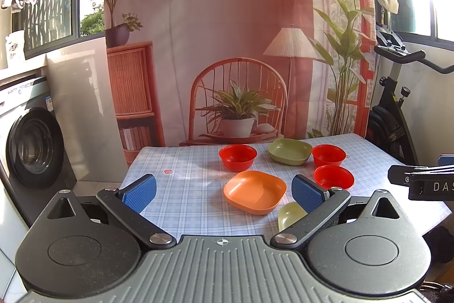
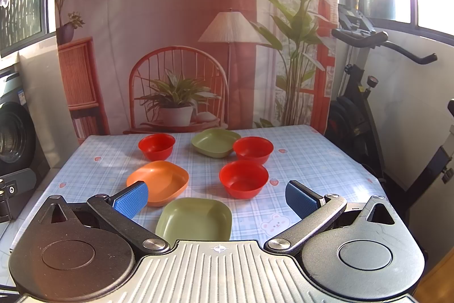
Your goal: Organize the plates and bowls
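A table under a pale blue checked cloth is filling the middle of both views, standing in front of a printed backdrop of a chair, lamp and plants. An exercise bike is standing just off the table's right edge, and a washing machine is sitting well to the left.

The left gripper is hovering over the near edge with its fingers spread wide, holding nothing. The right gripper is doing the same (blue pads far apart, nothing between them).

On the cloth, the orange plate is lying left of centre. A green plate is sitting nearest the right gripper, just beside the orange one, and a second green plate is resting near the far edge. Three red bowls are standing upright: the far-left bowl apart from the rest, the far-right bowl touching or almost touching the far green plate, and the nearer bowl just in front of it.
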Demonstrator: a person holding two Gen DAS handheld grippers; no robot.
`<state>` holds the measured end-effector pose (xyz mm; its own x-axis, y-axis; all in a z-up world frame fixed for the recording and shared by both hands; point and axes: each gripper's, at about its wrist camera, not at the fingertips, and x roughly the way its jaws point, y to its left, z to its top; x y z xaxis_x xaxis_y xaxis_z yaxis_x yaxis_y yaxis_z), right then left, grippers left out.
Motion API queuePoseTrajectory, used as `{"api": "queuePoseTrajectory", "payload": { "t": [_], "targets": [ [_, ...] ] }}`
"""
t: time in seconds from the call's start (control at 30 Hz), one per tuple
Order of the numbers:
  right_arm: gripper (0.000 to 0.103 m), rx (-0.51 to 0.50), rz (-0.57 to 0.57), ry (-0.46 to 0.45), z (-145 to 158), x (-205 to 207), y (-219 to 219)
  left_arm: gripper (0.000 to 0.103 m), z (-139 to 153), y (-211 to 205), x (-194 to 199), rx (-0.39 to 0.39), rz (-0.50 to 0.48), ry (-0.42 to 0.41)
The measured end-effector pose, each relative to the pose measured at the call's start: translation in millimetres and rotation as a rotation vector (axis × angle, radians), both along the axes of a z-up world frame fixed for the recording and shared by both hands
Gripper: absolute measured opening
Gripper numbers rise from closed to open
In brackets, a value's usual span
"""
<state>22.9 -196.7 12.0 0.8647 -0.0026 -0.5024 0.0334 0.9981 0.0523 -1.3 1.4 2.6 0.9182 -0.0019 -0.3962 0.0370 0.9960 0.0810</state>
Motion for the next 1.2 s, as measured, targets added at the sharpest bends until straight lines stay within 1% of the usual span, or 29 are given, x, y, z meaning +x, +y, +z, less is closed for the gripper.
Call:
{"api": "queuePoseTrajectory", "payload": {
  "t": [1.2],
  "targets": [
    [0.103,0.003,-0.001,0.001,0.1,0.8,-0.2,0.102,0.1,4.3,-0.1,-0.006,0.006,0.004]
  ]
}}
